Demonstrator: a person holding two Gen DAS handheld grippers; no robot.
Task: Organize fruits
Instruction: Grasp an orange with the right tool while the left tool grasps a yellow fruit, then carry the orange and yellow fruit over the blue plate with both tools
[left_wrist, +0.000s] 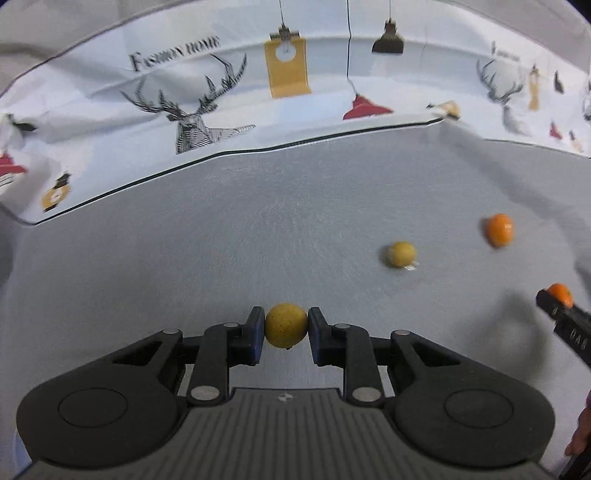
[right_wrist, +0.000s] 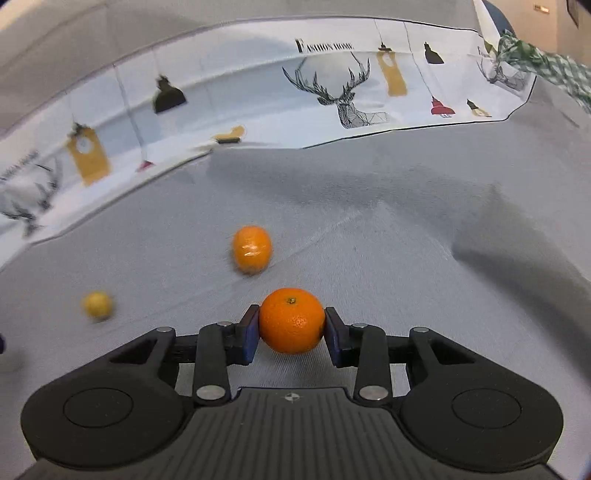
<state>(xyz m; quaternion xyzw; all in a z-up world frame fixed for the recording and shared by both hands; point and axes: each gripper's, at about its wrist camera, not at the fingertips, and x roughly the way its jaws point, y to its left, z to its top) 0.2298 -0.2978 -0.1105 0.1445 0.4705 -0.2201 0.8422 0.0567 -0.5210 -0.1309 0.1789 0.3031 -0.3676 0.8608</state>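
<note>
Two claws gripping fruit, left claw (left_wrist: 286, 330) on yellow fruit (left_wrist: 286, 325), right claw (right_wrist: 291, 330) on orange (right_wrist: 291, 320), loose fruits blurred.

A: What colours are the fruits?
B: A yellow fruit (left_wrist: 286, 325), a loose yellow fruit (left_wrist: 400, 254), two oranges (right_wrist: 291, 320) (right_wrist: 252, 249).
A: And the desk?
B: Plain grey cloth (left_wrist: 221, 240); behind it a white sheet (left_wrist: 184, 92) printed with deer heads and lamps.
</note>
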